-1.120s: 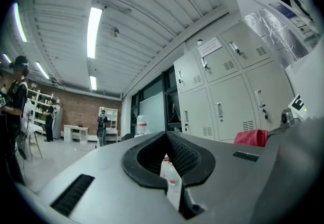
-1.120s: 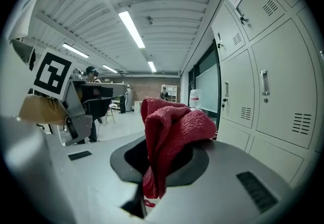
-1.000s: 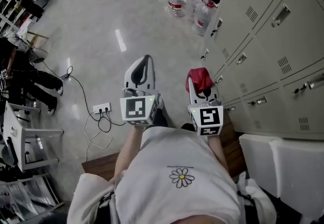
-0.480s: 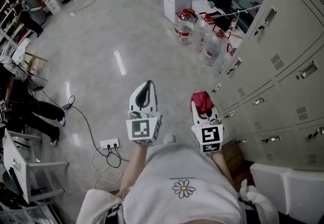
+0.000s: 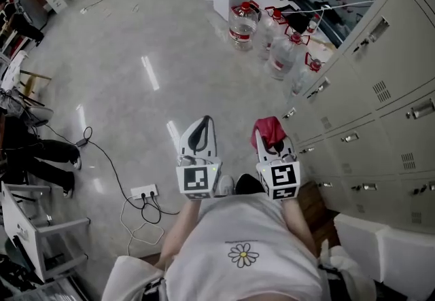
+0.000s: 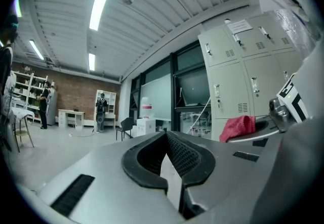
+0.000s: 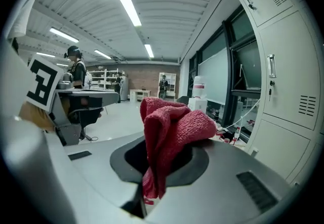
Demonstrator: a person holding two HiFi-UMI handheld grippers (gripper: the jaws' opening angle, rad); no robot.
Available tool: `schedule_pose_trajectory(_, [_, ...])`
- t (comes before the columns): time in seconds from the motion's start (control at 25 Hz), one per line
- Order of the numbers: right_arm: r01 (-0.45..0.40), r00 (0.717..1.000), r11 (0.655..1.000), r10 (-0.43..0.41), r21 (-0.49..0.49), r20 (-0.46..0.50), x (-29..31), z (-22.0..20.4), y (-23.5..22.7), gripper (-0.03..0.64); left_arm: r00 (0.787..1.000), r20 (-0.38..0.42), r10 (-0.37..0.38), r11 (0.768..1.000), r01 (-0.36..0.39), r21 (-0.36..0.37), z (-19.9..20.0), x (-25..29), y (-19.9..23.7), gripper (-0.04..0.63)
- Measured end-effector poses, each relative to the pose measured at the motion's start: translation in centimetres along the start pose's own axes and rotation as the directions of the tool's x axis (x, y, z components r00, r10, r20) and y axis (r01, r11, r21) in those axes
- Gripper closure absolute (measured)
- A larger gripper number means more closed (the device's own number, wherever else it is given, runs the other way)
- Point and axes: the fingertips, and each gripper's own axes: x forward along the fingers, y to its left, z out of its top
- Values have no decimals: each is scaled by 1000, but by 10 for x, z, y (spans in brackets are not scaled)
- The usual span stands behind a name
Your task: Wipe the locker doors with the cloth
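The red cloth [image 7: 169,132] looks soft, light and floppy, its bunched middle squeezed tight in the right gripper [image 5: 272,145] near the locker doors [image 5: 380,82], while the left gripper [image 5: 199,133] has its jaws pressed together on nothing.

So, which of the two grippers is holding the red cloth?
The right gripper: the red cloth is pinched between its jaws. The left gripper is shut, with nothing between its jaws.
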Motion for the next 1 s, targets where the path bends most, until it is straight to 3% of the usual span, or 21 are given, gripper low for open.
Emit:
schedule_pose_trajectory(0.32, [-9,1000,1000,8,21,22,12,4,-26,586,1000,-19,0,1000,0,18,-1,21,-17,578])
schedule_pose_trajectory(0.56, [-20,1000,999,20,36,20,22,3,-49,586,998,-53,22,1000,-23,-17,-5,46,-30,578])
schedule_pose_trajectory(0.84, [4,1000,996,-4,87,8,18,-11,-79,586,997,-80,-14,1000,15,11,-6,73,-55,578])
schedule_pose_trajectory(1.0, [75,997,989,-76,127,4,9,-20,-106,586,989,-117,-87,996,89,8,-12,102,-77,578])
